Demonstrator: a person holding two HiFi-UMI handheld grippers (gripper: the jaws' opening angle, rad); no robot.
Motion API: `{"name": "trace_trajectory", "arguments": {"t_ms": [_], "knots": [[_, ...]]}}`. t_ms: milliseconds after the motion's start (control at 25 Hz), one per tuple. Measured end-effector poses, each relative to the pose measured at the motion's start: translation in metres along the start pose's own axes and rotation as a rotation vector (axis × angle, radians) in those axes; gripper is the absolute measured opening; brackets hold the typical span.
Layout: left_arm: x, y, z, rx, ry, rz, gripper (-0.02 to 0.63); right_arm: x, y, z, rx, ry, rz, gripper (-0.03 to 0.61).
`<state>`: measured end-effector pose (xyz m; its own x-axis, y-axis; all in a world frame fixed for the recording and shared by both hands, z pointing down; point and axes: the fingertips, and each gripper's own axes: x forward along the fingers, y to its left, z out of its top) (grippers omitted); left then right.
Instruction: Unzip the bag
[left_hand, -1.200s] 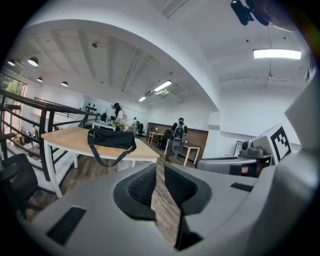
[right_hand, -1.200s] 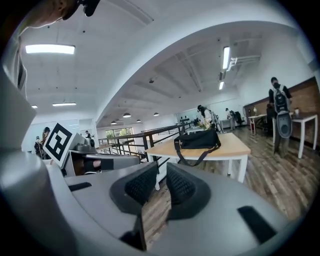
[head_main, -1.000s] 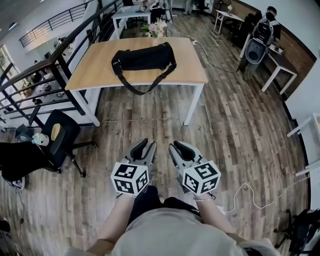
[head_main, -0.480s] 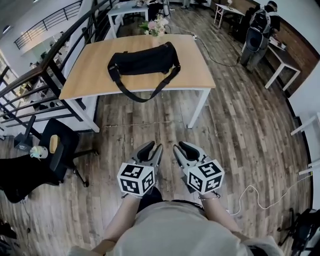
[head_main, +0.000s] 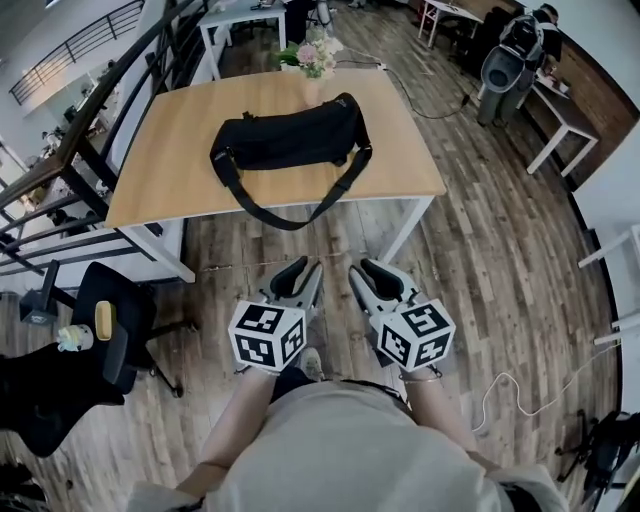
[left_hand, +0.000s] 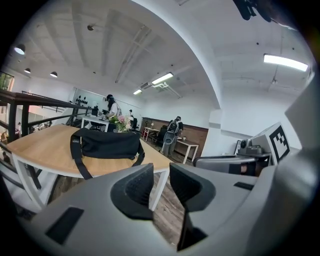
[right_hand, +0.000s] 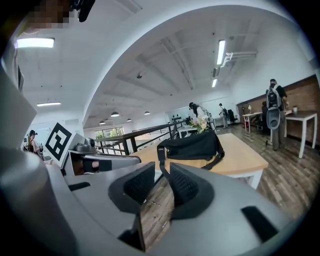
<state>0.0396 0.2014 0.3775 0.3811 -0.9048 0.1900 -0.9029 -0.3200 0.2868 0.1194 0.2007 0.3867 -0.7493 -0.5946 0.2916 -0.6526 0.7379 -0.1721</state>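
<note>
Two empty hand-held grippers (head_main: 303, 268) (head_main: 369, 270) slightly open, R just widened; bag (head_main: 290, 140) zip unseen

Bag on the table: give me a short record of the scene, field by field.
bag: black, lying on the table
strap: hangs over the table's near edge
zip: too small to tell
flowers: behind the bag, at the far edge
left gripper: open, empty, short of the table
right gripper: fingers have just been opening, nothing between them, short of the table
</note>
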Motion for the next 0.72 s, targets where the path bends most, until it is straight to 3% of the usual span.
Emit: {"name": "trace_trajectory", "arguments": {"t_ms": [240,720], "knots": [[0.023,0.035,0.009,-0.021,0.022,-0.021,0.110,0.037,-0.008,0.005,0.019,0.030,-0.033,0.089],[0.048,0.075,0.009,-0.068,0.047,-0.007,0.110,0.088,-0.023,0.003,0.051,0.073,0.009,0.087]]}}
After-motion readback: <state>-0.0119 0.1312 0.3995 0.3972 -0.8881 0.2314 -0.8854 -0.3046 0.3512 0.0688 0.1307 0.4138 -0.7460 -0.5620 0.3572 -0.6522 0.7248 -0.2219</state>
